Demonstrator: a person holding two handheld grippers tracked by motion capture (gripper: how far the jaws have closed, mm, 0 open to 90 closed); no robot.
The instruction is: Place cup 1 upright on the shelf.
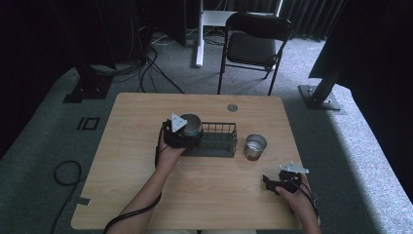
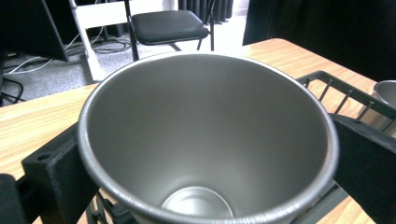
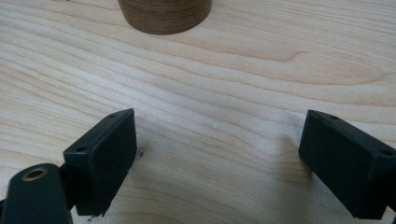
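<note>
Two spread grippers: left gripper (image 1: 178,132) flanks cup (image 1: 191,125) in rack (image 1: 219,141); right gripper (image 1: 272,183) empty.

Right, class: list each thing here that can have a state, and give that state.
Left gripper: jaws wide, either side of the near cup; grip unclear.
Right gripper: open, holding nothing, over bare table.
Near cup: upright, empty, at the rack's left end.
Far cup: upright on the table, free.
Rack: upright.
Chair: unfolded, unoccupied.
</note>
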